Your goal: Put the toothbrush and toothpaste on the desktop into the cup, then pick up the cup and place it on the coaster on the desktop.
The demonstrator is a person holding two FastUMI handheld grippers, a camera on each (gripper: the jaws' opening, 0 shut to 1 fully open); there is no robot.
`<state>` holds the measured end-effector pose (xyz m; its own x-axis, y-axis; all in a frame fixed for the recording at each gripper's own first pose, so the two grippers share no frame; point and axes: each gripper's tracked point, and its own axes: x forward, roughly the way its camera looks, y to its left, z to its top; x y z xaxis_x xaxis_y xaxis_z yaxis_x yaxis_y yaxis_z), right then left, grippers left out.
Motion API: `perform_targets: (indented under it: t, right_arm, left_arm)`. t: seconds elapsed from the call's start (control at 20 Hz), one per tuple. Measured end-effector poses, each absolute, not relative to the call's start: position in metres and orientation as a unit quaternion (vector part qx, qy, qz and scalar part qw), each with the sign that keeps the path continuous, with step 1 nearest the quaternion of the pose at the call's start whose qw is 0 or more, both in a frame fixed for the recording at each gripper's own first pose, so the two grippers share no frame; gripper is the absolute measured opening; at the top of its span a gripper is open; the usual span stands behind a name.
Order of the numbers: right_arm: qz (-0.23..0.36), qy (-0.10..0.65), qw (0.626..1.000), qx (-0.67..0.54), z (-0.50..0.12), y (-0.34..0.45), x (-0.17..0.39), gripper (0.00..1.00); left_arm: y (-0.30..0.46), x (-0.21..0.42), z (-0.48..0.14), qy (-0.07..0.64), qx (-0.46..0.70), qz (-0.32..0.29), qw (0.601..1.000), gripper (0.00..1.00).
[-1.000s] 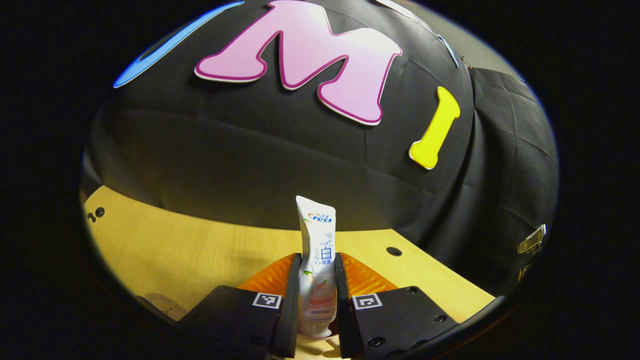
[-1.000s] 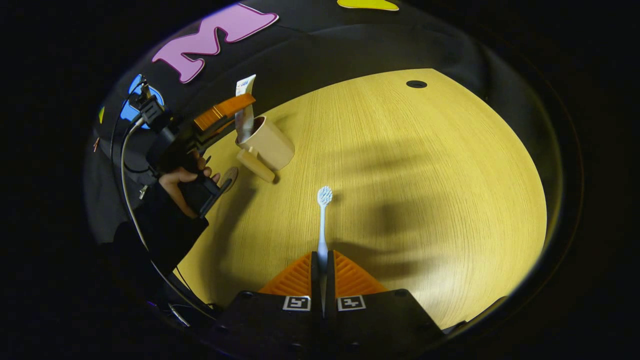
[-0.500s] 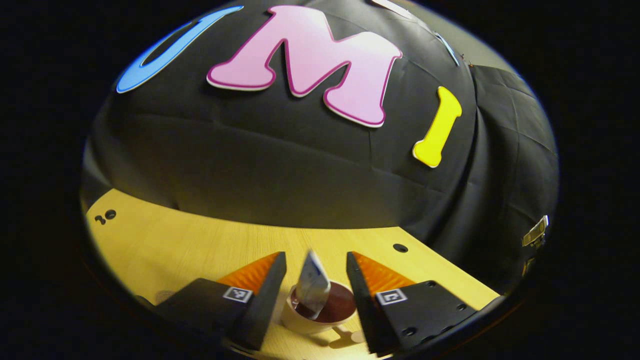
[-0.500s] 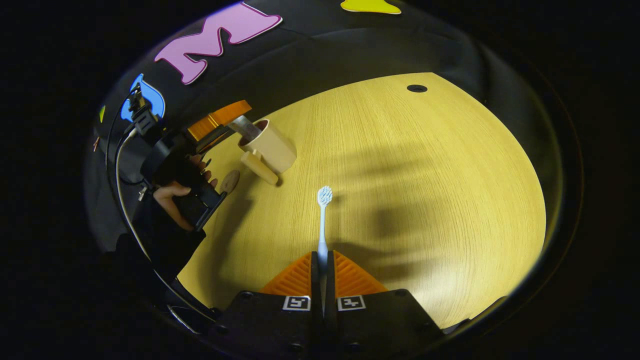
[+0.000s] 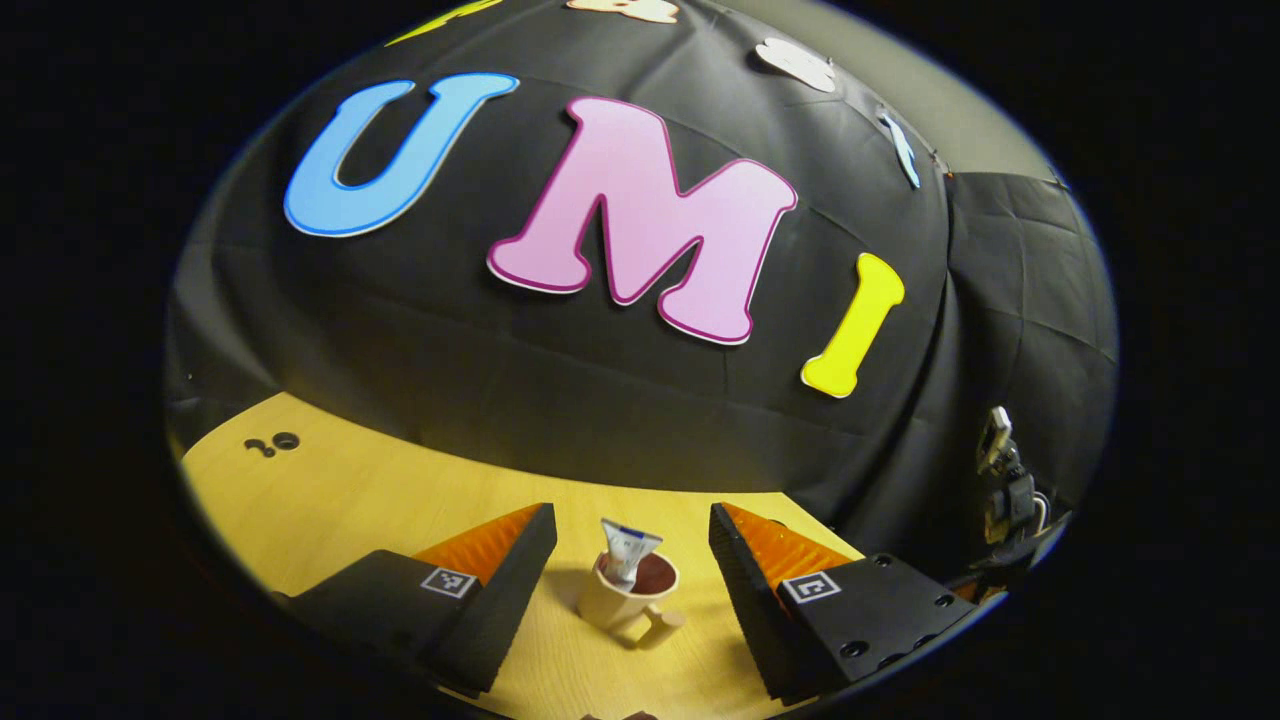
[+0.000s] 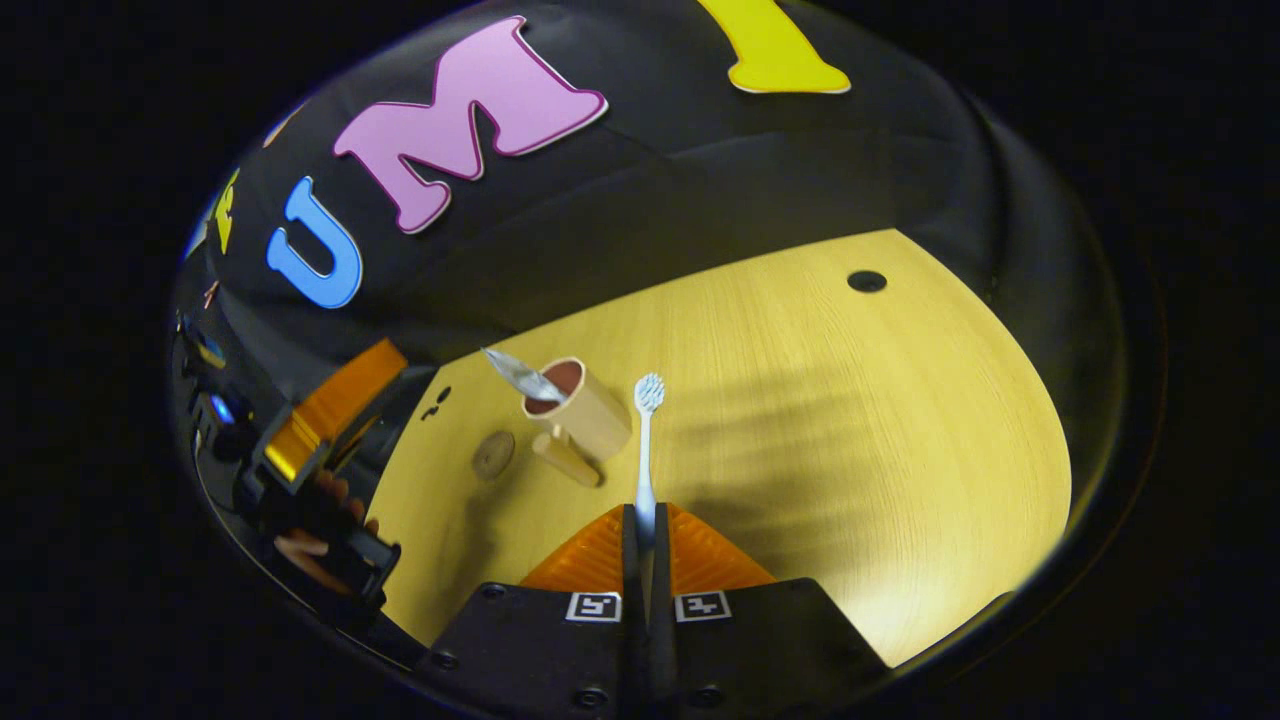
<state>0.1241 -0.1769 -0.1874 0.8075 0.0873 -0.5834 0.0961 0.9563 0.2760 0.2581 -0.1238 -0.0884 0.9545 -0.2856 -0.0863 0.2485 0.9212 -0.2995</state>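
The beige cup [image 5: 625,603] stands upright on the wooden table with the toothpaste tube [image 5: 626,548] leaning inside it. My left gripper [image 5: 632,518] is open and held back from the cup, which sits in the gap between its fingers without touching them. In the right gripper view, my right gripper [image 6: 645,512] is shut on the handle of the pale blue toothbrush [image 6: 646,455]. The brush head reaches up just right of the cup [image 6: 588,412]. The tube [image 6: 520,374] juts out of that cup to the left. The round coaster [image 6: 492,454] lies left of the cup.
The left gripper [image 6: 333,404] and the hand [image 6: 312,556] holding it hover at the table's left edge in the right gripper view. The wooden table [image 6: 860,460] stretches wide to the right, with a cable hole [image 6: 866,281] near the cloth wall.
My left gripper opened, let the toothpaste drop into the cup, and drew back. My right gripper carried the toothbrush closer to the cup.
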Motion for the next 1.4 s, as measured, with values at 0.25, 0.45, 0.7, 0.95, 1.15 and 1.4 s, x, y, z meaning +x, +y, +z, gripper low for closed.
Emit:
perform_targets:
  t: [0.25,0.45,0.7,0.95,1.15,1.4]
  right_arm:
    - [0.02,0.219,0.967,0.125,-0.152,-0.158,0.184,0.05]
    - [0.025,0.193,0.973,0.123,-0.151,-0.146,0.218,0.05]
    - [0.022,0.13,0.986,0.1,-0.125,-0.141,0.253,0.05]
    - [0.037,0.093,0.992,0.083,-0.122,-0.126,0.288,0.05]
    - [0.05,0.077,0.993,0.08,-0.14,-0.115,0.311,0.05]
    - [0.043,0.074,0.995,0.056,-0.168,-0.114,0.318,0.04]
  left_arm:
    - [-0.071,0.218,-0.105,0.084,-0.167,-0.09,0.978,0.95]
    - [-0.041,0.196,-0.122,0.096,-0.169,-0.064,0.979,0.95]
    - [-0.027,0.172,-0.149,0.123,-0.126,-0.057,0.983,0.95]
    - [-0.03,0.152,-0.175,0.156,-0.128,-0.062,0.977,0.95]
    - [-0.031,0.151,-0.188,0.169,-0.128,-0.064,0.975,0.95]
    - [-0.032,0.149,-0.198,0.181,-0.12,-0.068,0.974,0.95]
